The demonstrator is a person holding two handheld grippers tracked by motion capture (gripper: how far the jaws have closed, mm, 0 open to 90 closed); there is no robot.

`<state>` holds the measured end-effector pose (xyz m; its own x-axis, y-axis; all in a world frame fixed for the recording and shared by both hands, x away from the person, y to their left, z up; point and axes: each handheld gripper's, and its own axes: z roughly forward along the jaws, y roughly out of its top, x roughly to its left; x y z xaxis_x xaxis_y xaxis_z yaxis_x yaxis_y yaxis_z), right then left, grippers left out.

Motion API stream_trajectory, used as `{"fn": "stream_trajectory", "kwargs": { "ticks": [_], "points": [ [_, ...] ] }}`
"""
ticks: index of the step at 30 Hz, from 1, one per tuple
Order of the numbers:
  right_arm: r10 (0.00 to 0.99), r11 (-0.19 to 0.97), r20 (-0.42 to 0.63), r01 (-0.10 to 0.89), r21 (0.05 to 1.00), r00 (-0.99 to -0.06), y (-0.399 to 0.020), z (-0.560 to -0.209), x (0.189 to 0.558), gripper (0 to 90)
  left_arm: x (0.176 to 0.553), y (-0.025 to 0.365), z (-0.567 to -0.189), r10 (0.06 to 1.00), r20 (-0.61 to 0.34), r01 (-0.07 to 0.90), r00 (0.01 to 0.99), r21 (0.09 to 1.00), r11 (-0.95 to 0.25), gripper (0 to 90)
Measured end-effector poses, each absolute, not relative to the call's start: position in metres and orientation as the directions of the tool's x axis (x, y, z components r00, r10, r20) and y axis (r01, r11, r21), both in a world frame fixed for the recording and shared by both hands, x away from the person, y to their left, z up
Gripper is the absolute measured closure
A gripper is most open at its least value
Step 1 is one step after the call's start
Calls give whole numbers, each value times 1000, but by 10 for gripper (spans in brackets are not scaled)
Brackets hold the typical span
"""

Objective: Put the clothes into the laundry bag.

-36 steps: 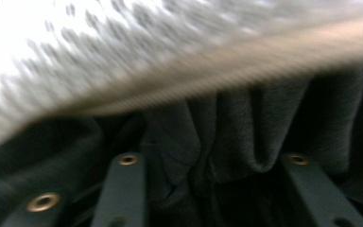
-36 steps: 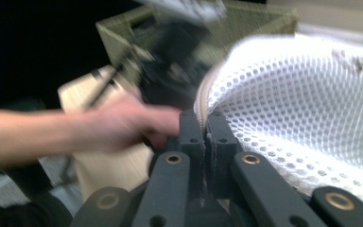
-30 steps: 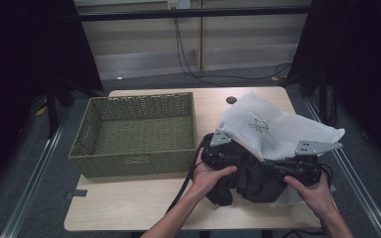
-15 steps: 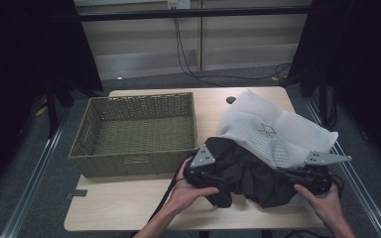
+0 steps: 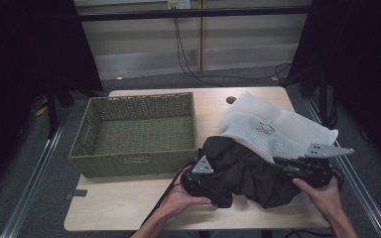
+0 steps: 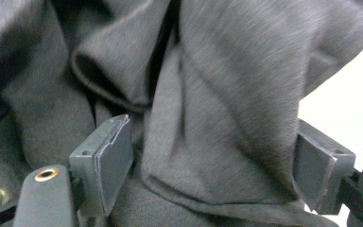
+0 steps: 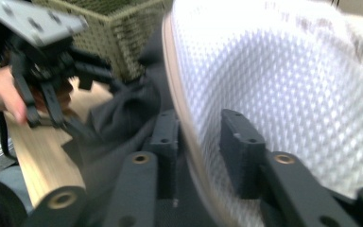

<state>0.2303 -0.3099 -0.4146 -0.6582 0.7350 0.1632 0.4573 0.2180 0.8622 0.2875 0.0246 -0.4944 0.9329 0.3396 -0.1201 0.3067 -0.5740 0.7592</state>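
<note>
Dark grey crumpled cloth (image 5: 248, 171) was seen lower right of frame on the desk (image 5: 129, 203). Left gripper (image 6: 212, 165) jaws were spread around its fold; right gripper (image 7: 198, 142) jaws spread around the white mesh fabric (image 5: 273, 129) edge.

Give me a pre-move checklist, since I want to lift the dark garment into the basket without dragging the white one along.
1. Left gripper jaws around a fold of the dark garment: ok; still open, not clamped.
2. Right gripper free of the white garment: not ok; its edge runs between the open jaws.
3. White garment off the dark one: not ok; it overlaps it.
4. Basket empty: ok.
5. Basket within reach, beside the pile: ok.
</note>
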Motion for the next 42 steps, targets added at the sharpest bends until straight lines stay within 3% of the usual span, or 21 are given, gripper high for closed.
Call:
{"fn": "stream_trajectory", "kwargs": {
  "ticks": [6, 9, 11, 14, 19, 27, 30, 35, 39, 42],
  "points": [
    [733, 232, 132, 427, 874, -667, -297, -398, 247, 512, 285, 20, -503, 359, -74, 297, 930, 728, -618, 250],
    [724, 251, 117, 419, 873, -679, -285, -396, 259, 493, 286, 21, -501, 378, -21, 278, 925, 716, -640, 420],
    [723, 264, 107, 416, 870, -682, -277, -397, 266, 498, 288, 23, -500, 396, -11, 281, 918, 722, -632, 591],
    [734, 290, 81, 421, 859, -674, -267, -398, 276, 585, 292, 26, -501, 406, -49, 303, 912, 749, -589, 778],
    [718, 283, 112, 435, 855, -687, -263, -401, 284, 827, 294, 33, -493, 383, -126, 328, 915, 786, -524, 852],
    [691, 252, 138, 416, 873, -709, -261, -391, 280, 857, 297, 24, -479, 370, -159, 326, 915, 831, -451, 856],
    [694, 259, 134, 418, 871, -708, -260, -391, 280, 854, 298, 21, -477, 370, -122, 302, 921, 823, -480, 806],
    [691, 240, 156, 427, 872, -706, -262, -398, 280, 848, 293, 21, -481, 311, -152, 291, 938, 833, -471, 431],
    [687, 242, 160, 431, 869, -708, -262, -400, 281, 842, 289, 14, -474, 295, -150, 270, 944, 864, -424, 234],
    [688, 243, 157, 429, 870, -708, -260, -400, 279, 835, 292, -1, -479, 309, -124, 263, 943, 847, -462, 163]
  ]
}}
